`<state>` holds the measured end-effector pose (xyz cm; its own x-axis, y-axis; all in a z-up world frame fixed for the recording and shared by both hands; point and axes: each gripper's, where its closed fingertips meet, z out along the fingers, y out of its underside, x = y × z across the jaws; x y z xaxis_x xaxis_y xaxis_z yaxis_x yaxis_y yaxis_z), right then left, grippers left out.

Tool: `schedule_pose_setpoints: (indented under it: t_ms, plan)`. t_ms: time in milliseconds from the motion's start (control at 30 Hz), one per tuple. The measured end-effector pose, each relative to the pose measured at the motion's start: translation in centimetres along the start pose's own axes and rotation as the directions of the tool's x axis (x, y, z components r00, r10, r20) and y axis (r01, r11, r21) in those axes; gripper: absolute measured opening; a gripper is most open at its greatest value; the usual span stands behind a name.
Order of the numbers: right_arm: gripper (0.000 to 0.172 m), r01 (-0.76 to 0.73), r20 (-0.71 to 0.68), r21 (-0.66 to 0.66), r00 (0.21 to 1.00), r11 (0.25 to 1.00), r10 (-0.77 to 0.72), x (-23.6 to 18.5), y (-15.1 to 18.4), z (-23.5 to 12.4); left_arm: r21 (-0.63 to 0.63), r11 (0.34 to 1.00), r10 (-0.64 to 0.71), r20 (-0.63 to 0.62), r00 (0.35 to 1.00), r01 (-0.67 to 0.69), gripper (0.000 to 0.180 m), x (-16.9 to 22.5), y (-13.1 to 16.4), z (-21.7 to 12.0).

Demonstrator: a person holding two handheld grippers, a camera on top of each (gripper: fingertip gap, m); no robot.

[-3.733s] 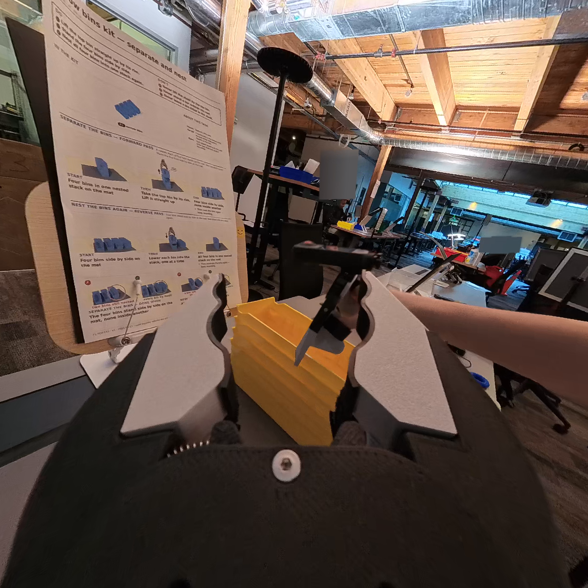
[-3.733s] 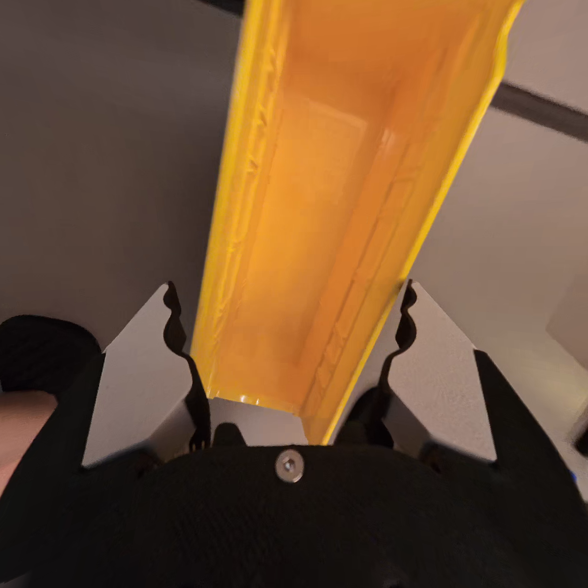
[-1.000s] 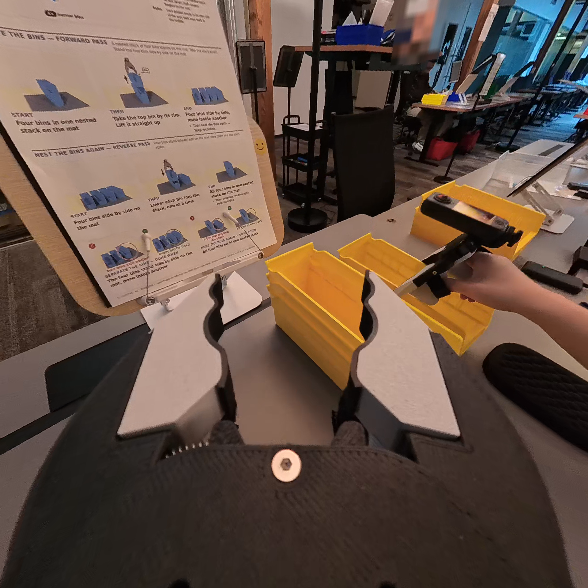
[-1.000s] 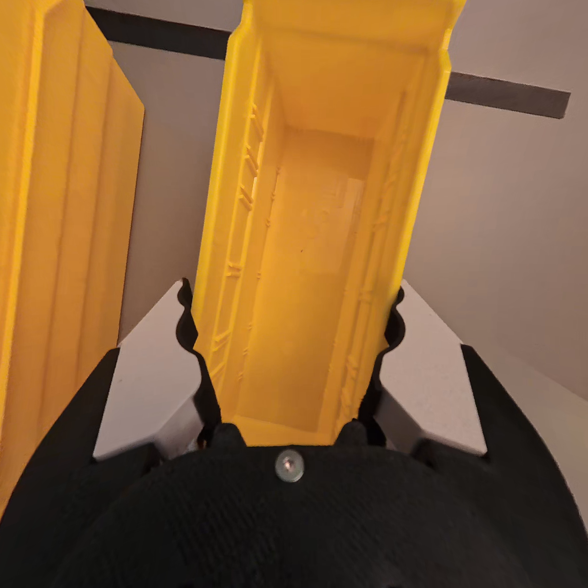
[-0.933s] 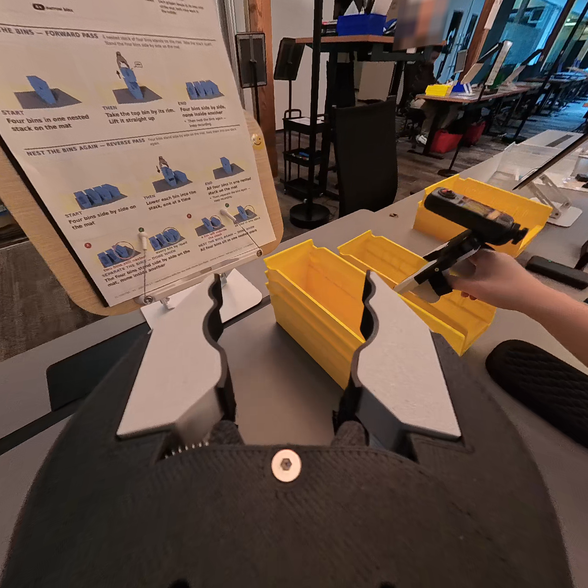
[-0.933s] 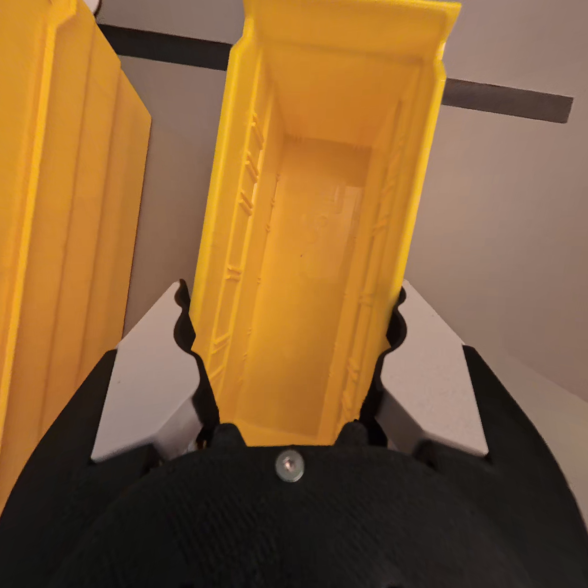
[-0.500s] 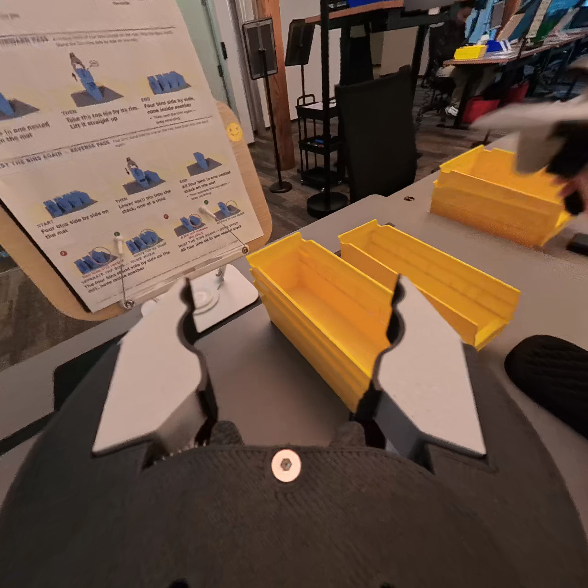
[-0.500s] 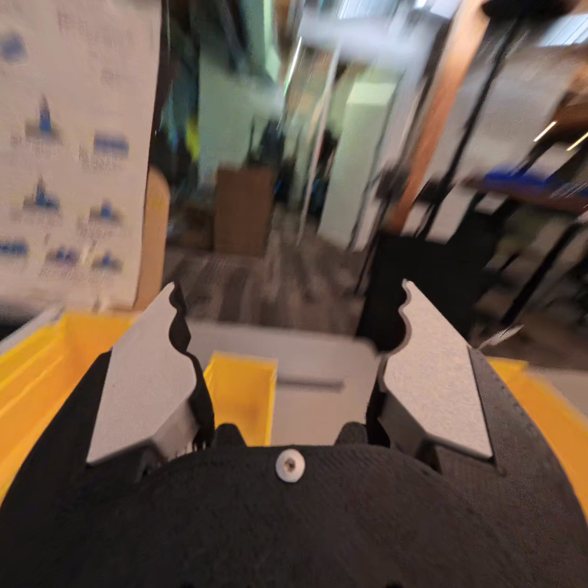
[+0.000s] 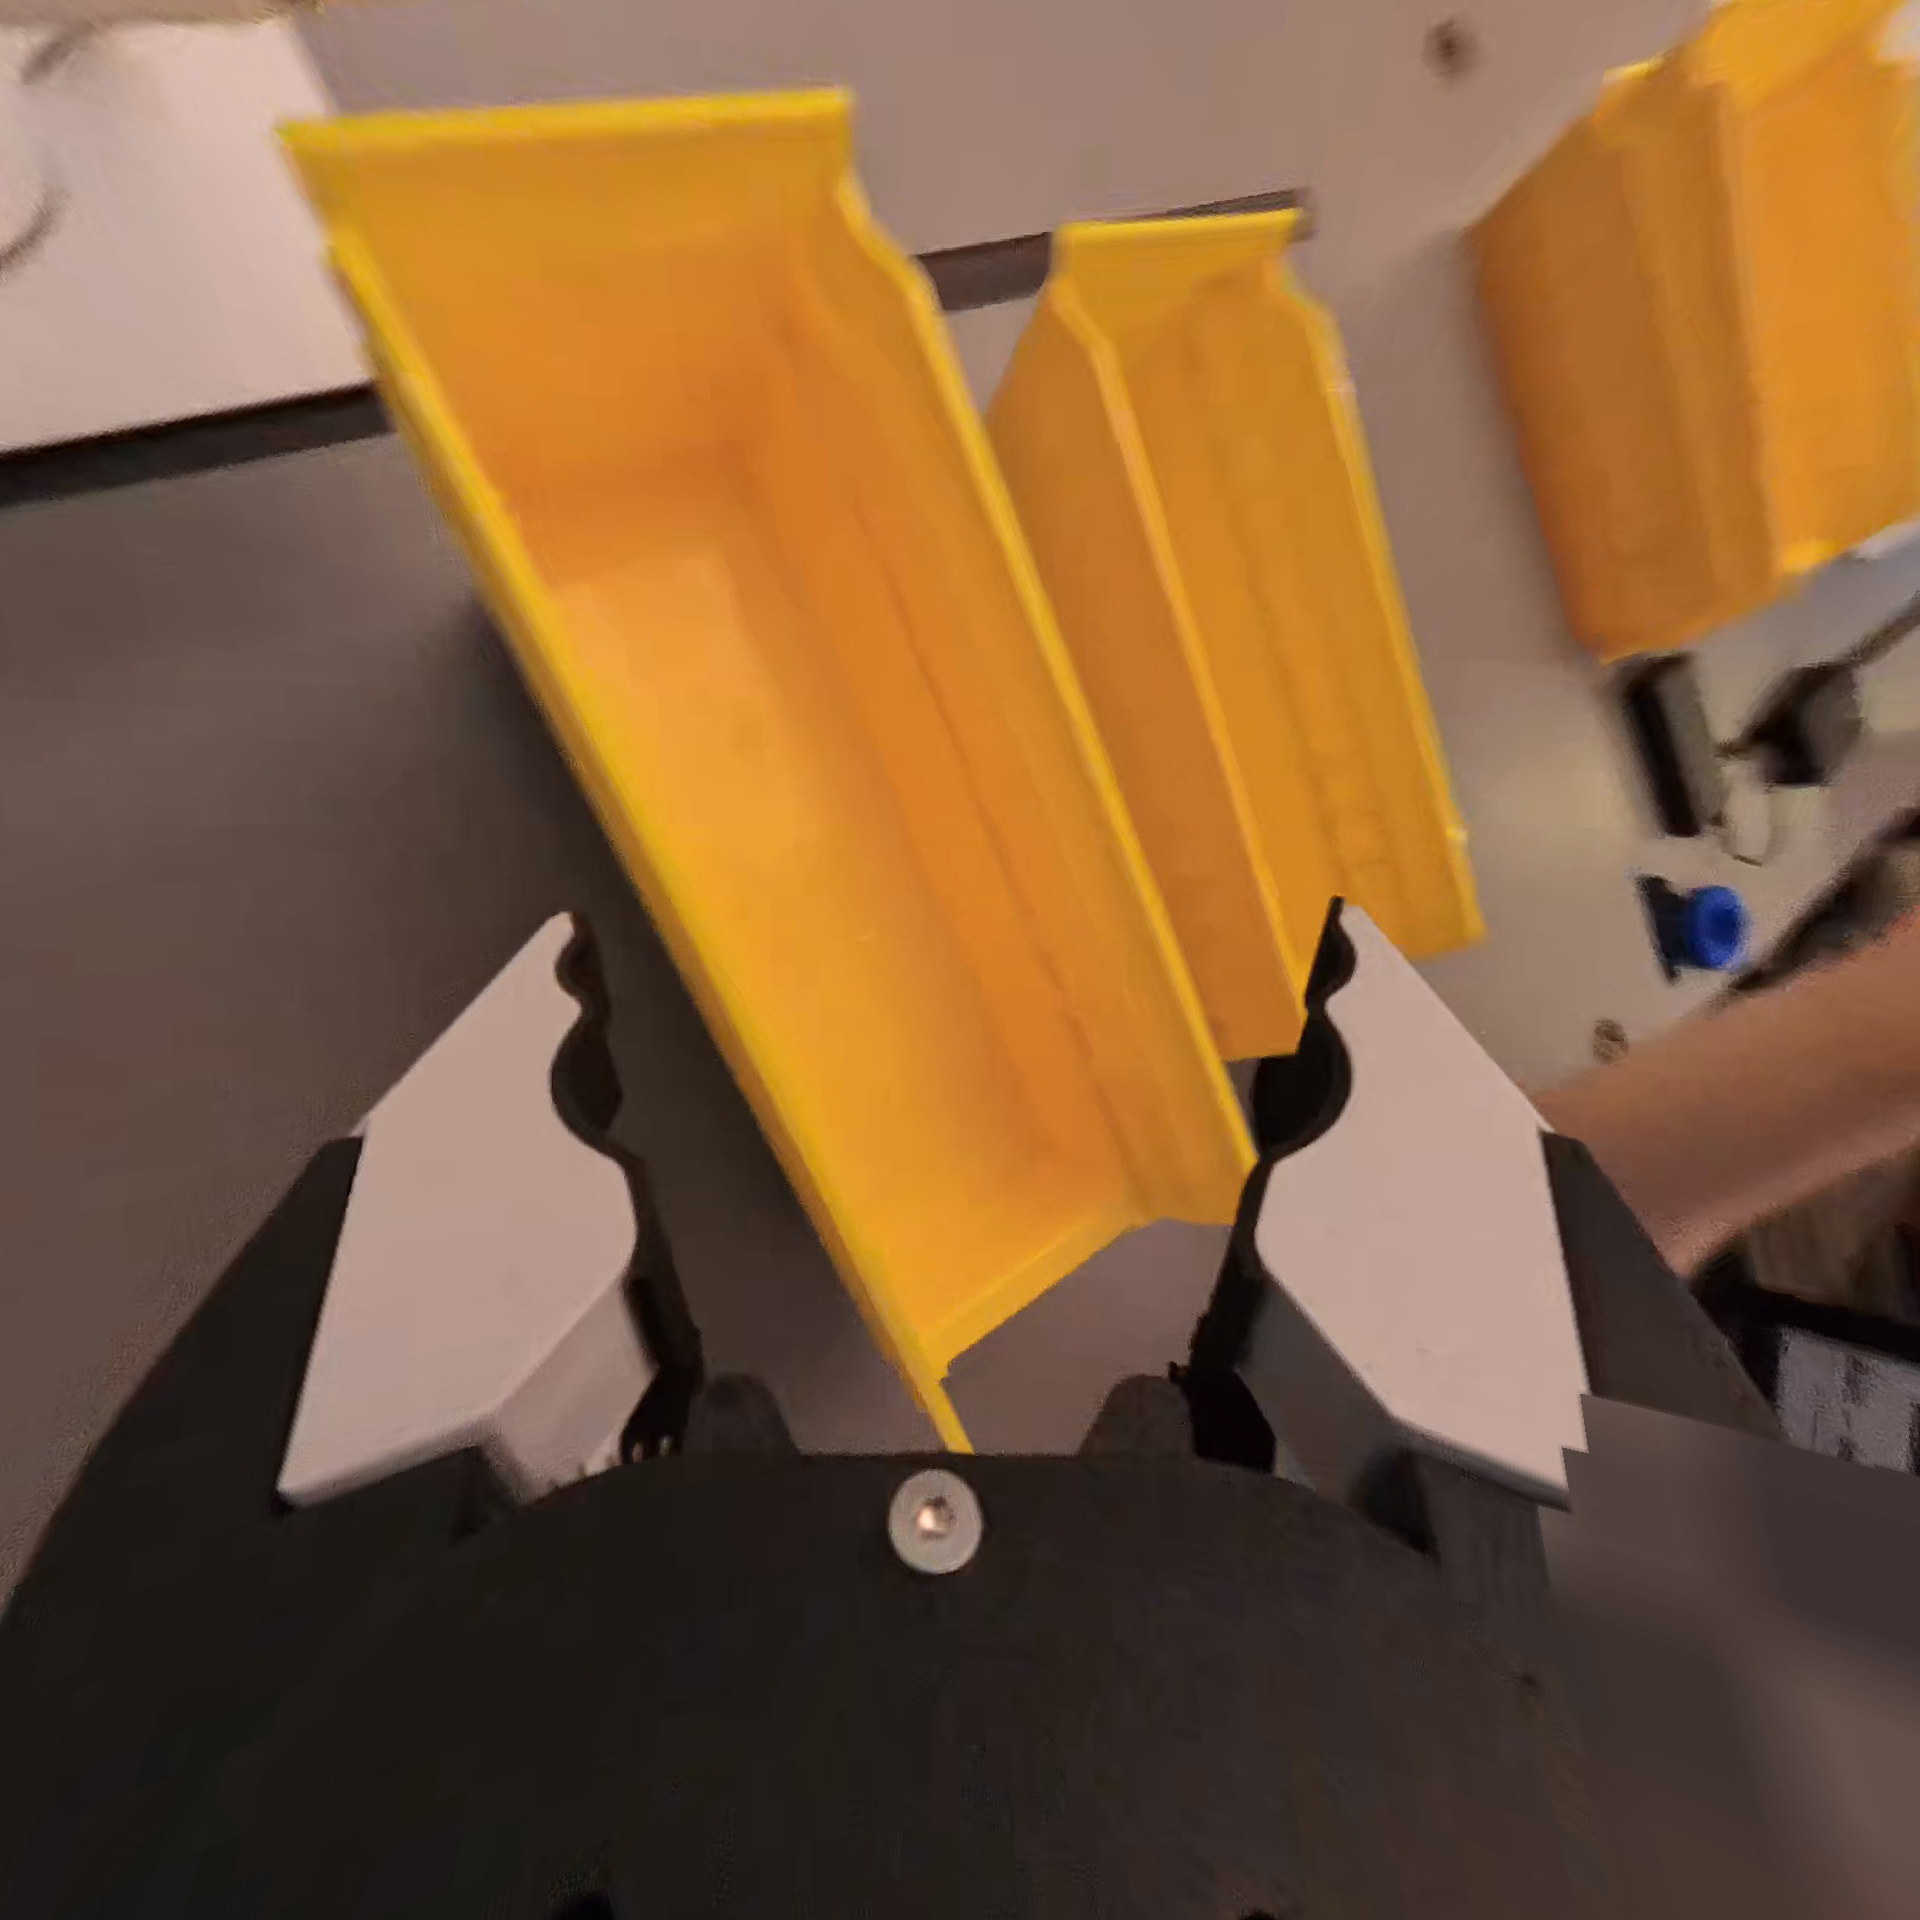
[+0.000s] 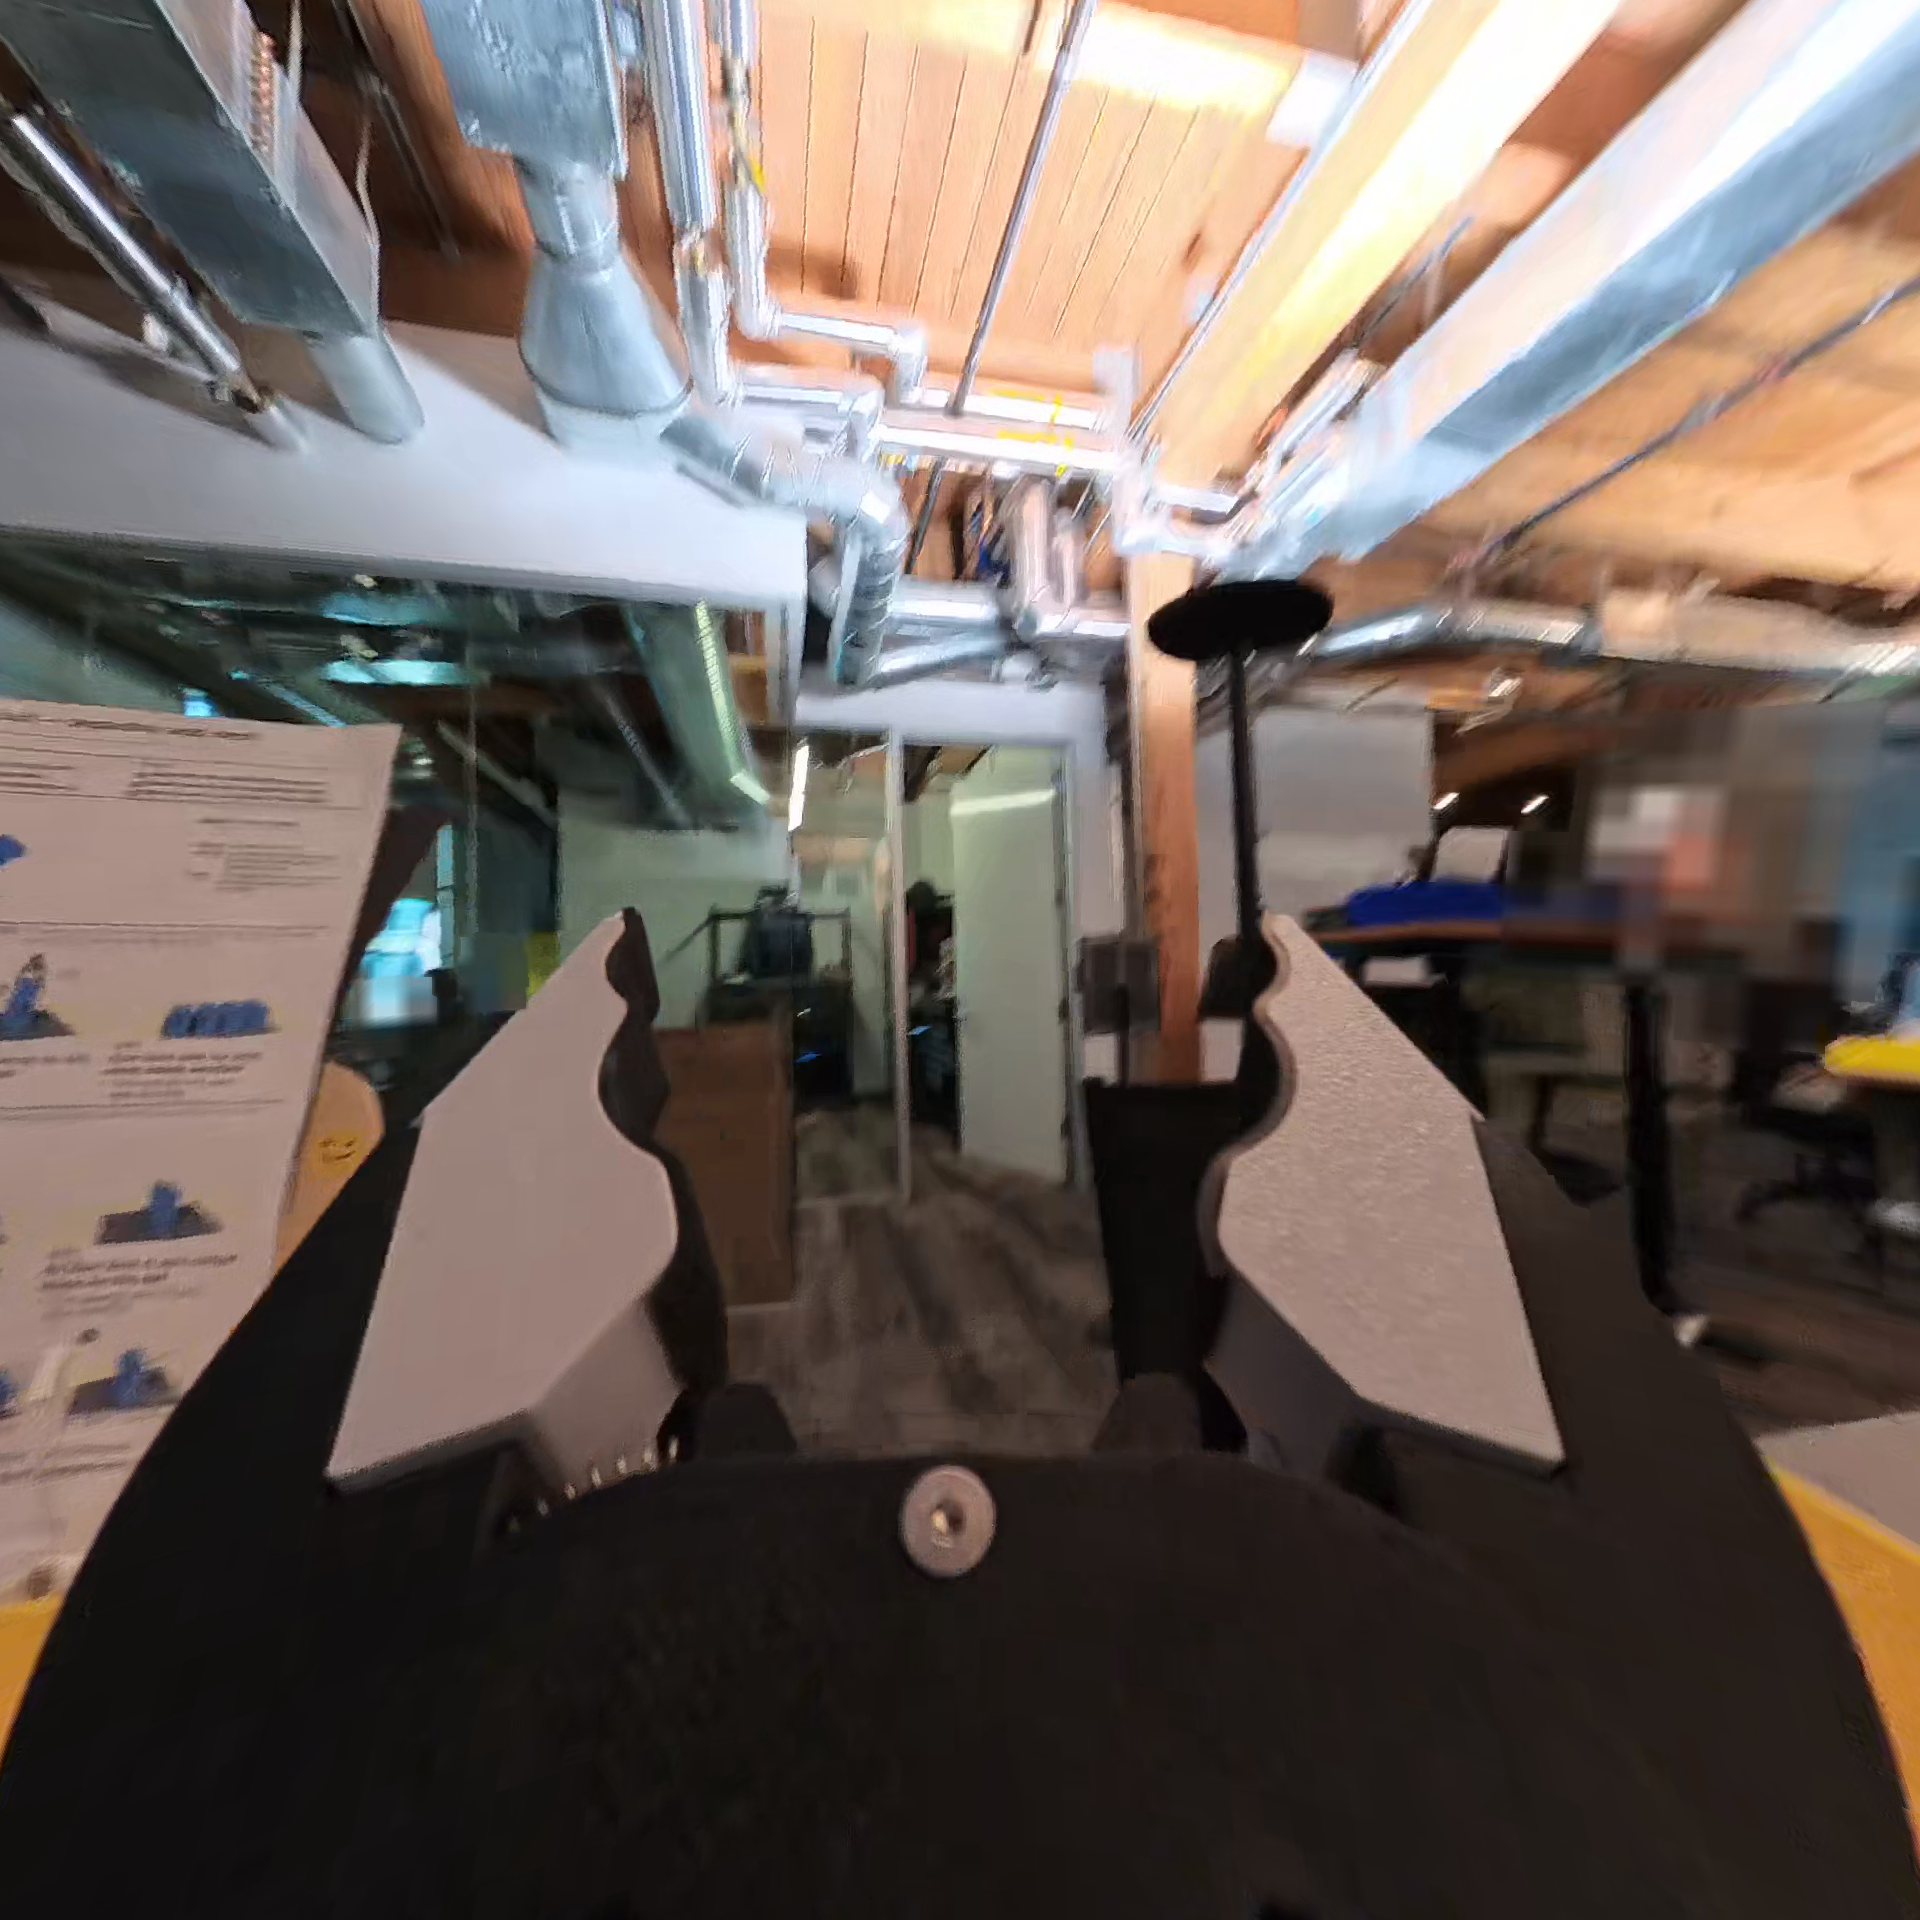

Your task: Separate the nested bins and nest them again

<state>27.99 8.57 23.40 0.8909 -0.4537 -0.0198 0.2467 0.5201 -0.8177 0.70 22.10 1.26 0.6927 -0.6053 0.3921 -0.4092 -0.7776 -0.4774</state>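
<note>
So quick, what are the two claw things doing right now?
Left gripper: open, over the yellow bin stack, not gripping.
Right gripper: open, empty.

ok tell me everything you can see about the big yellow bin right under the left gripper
The yellow bin is a long, open-topped plastic trough with stepped side walls and a flanged rim, empty inside. It sits on the dark grey table, angled across the view. A second rim edge along its left side suggests another bin nested beneath. The open left gripper straddles its near end.
</note>
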Motion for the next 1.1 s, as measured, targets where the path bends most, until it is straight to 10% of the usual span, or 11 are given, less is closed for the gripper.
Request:
schedule_pose_setpoints:
  t_ms: [267,733,1100]
  plan:
    - [0.112,-0.173,0.024,-0.191,0.983,0.966,0.181,1.1,5.8,2.2,-0.220,0.975,0.065,0.379,0.923,0.022,0.156,-2.5,0.5,3.0]
    - [0.111,-0.194,0.014,-0.244,0.979,0.950,0.203,0.9,8.7,3.3,-0.358,0.916,-0.005,0.441,0.897,0.181,0.123,-2.6,0.8,5.8]
    - [0.111,-0.250,-0.007,-0.298,0.966,0.921,0.259,1.8,10.4,3.5,-0.448,0.873,0.084,0.530,0.844,0.194,0.130,-3.2,1.9,5.9]
